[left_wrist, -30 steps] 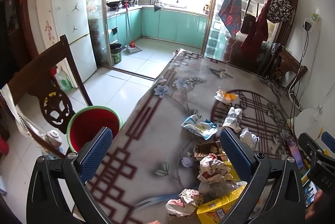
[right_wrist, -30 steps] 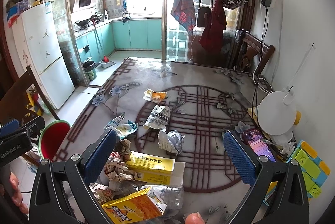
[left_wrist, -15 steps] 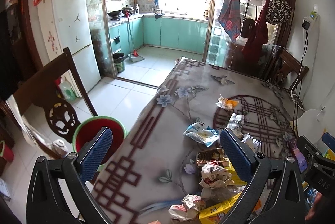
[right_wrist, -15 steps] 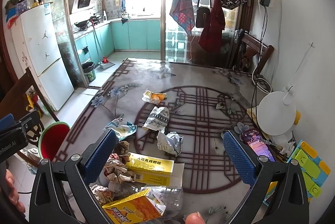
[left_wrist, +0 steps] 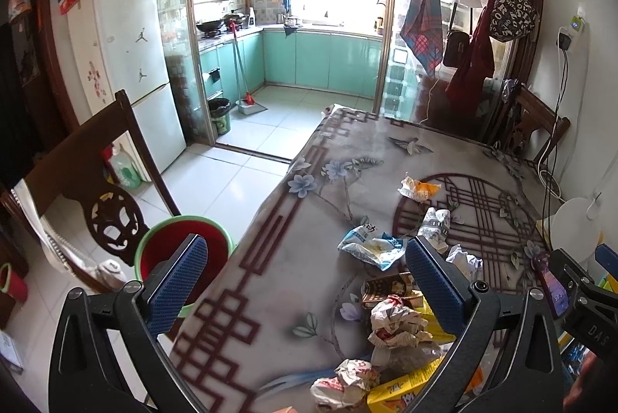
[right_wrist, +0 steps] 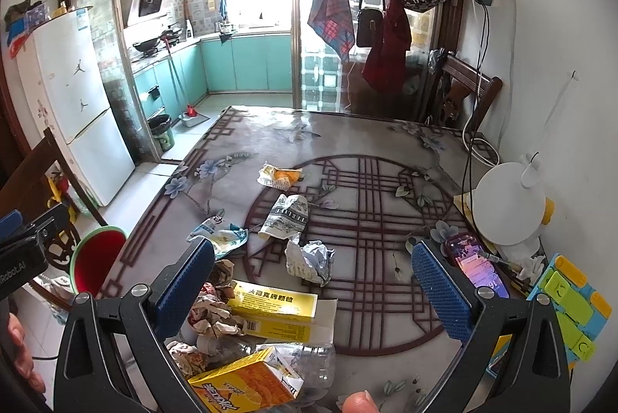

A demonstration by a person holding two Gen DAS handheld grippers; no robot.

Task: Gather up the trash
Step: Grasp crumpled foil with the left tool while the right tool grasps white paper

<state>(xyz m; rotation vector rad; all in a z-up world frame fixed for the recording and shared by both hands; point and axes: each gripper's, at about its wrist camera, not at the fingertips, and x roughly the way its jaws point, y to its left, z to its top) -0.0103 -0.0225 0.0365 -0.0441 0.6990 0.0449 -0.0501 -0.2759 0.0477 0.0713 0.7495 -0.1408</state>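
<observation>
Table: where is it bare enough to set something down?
Bare: the far end of the table beyond the orange wrapper, and the strip beside the red bucket. Crowded: the near edge, around the yellow box and crumpled paper.

— What does the left claw (left_wrist: pixel 305 281) hold?

— Nothing. Its blue pads (left_wrist: pixel 432 283) stand wide apart above the surface (left_wrist: pixel 293 258), which wears a patterned cloth.

— And the trash?

— A heap lies near the right pad: crumpled paper (left_wrist: pixel 398 324), a yellow box (left_wrist: pixel 401 390), a brown packet (left_wrist: pixel 386 287). Farther out lie a blue-and-white wrapper (left_wrist: pixel 367 243), a printed wrapper (left_wrist: pixel 436 224) and an orange-filled wrapper (left_wrist: pixel 419 187), each apart.

— A bin?

— A red bucket with a green rim (left_wrist: pixel 181 247) stands on the floor beside the surface's left edge, next to a dark wooden chair (left_wrist: pixel 92 166).
</observation>
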